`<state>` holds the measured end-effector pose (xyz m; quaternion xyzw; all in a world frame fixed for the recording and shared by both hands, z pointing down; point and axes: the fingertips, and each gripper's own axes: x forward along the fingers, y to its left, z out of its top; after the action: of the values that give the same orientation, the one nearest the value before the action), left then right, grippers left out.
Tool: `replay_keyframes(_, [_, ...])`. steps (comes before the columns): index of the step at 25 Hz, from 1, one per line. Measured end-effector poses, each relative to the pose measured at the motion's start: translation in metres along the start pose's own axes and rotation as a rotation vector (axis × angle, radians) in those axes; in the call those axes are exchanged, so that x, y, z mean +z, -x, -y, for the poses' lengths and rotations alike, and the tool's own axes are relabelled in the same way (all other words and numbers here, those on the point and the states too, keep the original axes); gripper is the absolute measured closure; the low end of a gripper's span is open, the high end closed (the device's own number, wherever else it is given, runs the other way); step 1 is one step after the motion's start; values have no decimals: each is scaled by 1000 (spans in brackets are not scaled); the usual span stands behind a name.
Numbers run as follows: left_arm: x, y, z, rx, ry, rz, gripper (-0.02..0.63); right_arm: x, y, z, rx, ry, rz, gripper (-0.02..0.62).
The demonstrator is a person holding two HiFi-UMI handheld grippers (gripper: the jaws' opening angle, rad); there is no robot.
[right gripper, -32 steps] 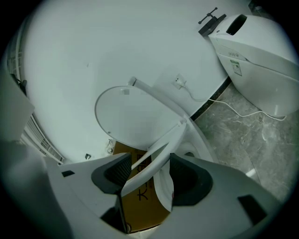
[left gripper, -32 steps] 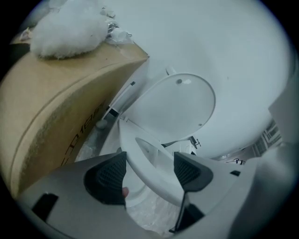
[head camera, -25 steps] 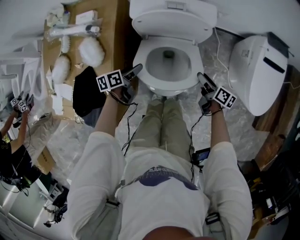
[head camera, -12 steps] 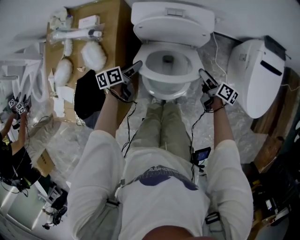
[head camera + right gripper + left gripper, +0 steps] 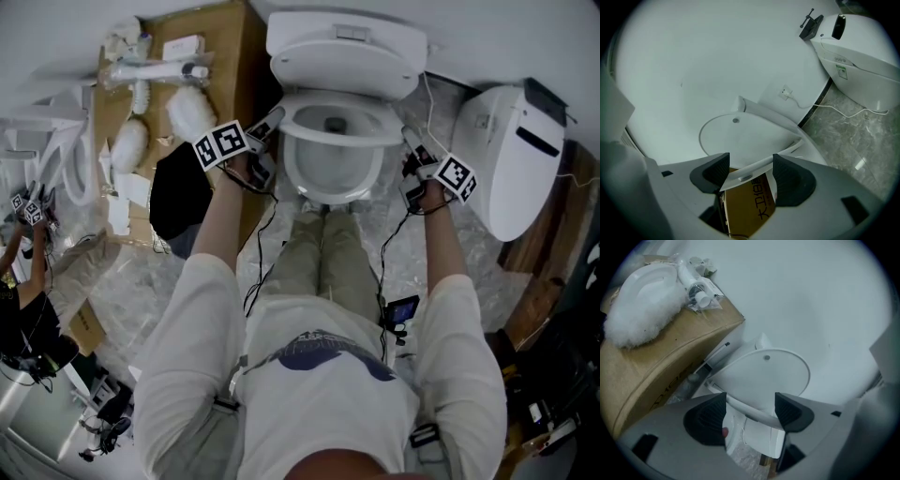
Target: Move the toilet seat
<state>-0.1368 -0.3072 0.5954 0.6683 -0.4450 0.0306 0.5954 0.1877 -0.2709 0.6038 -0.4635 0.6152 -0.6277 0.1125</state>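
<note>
Left gripper (image 5: 267,125) and right gripper (image 5: 411,141) flank the toilet seat (image 5: 749,412); both sets of jaws stand apart; the seat's rim crosses each gap. Seat sits raised off the bowl (image 5: 333,173).

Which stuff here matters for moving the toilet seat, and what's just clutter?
In the job:
- toilet seat, its rim crossing both claws
- left claw
- right claw
- lid, standing up
- toilet bowl

Lying about:
- cardboard box
- white fluffy bundles on it
- black bundle beside the box
- second white toilet unit
</note>
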Motion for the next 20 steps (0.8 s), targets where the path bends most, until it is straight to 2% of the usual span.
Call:
replay_keyframes(8, [27,-12,9,9,37,50,288,24,-12,-7,-25,-91,72,296])
replay_keyframes(14, [53,-26,23,0,-45,90,290,44,-22,-12,-19,-142,136,288])
replay_keyframes(20, [76,-39,31,-24,17,180,290,62,-33,-20,-6,-196,193,285])
